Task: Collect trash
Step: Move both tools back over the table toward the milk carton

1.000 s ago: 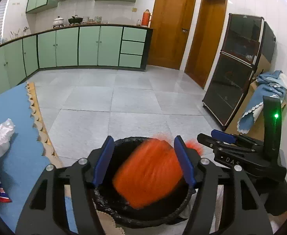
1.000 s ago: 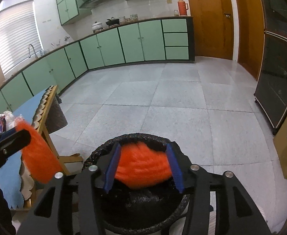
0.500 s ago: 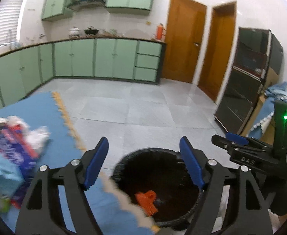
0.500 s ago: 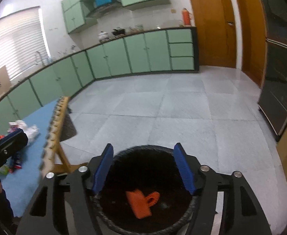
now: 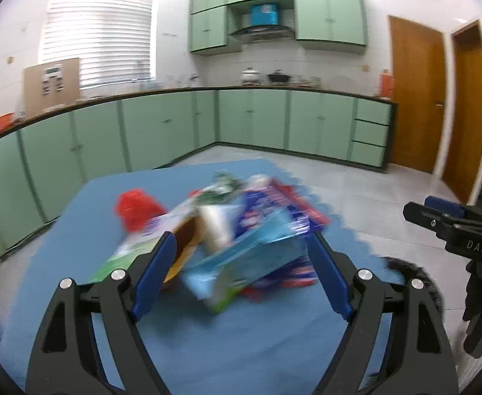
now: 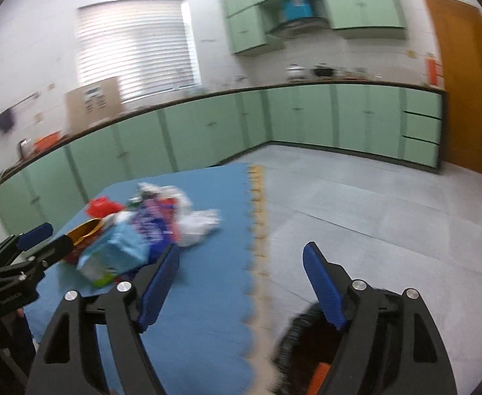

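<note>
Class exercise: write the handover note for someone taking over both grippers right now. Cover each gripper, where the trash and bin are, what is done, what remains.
Left gripper: open, empty, jaws just widened, aimed at the trash pile.
Right gripper: open, empty, jaws just widened, over the table edge above the bin.
Done: an orange item lies in the bin.
Left: cartons, wrappers, a red piece and white plastic on the blue table cover.
</note>
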Available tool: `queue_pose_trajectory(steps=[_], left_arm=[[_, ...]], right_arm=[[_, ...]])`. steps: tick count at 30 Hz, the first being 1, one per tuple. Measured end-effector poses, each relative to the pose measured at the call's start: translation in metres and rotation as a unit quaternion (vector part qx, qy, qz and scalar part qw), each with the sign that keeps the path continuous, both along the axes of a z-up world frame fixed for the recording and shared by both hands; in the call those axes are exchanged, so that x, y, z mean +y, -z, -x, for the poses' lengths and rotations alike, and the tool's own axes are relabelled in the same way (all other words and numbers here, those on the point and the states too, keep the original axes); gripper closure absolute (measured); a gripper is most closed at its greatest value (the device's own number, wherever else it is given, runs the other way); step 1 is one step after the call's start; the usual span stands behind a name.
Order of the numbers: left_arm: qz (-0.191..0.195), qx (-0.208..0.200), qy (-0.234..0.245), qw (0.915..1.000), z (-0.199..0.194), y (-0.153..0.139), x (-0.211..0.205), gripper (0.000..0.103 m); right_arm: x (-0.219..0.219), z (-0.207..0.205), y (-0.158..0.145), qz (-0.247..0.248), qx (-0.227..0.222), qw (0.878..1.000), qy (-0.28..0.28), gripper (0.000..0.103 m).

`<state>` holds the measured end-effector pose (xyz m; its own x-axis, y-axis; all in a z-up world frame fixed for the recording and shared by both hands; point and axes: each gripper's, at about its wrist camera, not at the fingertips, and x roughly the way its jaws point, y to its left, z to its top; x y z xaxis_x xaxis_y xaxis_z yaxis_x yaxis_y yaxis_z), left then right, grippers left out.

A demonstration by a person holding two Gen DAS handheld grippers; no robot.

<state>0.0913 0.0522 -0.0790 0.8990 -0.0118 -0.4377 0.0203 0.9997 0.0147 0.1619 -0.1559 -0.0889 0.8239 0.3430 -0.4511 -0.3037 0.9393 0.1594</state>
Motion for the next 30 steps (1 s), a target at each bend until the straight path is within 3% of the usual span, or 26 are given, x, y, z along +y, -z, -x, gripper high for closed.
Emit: queue_pose_trajectory(steps=[5,13,16,24,30], left_arm=[[-0.008,0.005,-0.049,0.9987,0.003,0.001,0.035,0.024],[0.008,0.029,-0.076,0.9966,0.009,0.019,0.067,0.024],[0.014,0.035,-0.082,0.9960,0.010,0.025,0.071,0.024],[0.014,0.040,-0.094,0.9947,0.009,0.034,0.079,0.024],[0.016,0.039,-0.105,0.9935,0.010,0.035,0.086,0.024]], right_arm=[[0.052,-0.014,0.009,0.016,0.009,0.998,-0.052,0.027],[0.101,-0.020,0.014,0.041,0.005,0.993,-0.111,0.030],[0.108,-0.024,0.018,0.049,0.011,0.991,-0.125,0.034],[0.118,-0.027,0.031,0.061,0.039,0.984,-0.165,0.062],[0.119,-0.015,0.033,0.064,0.054,0.978,-0.188,0.065]])
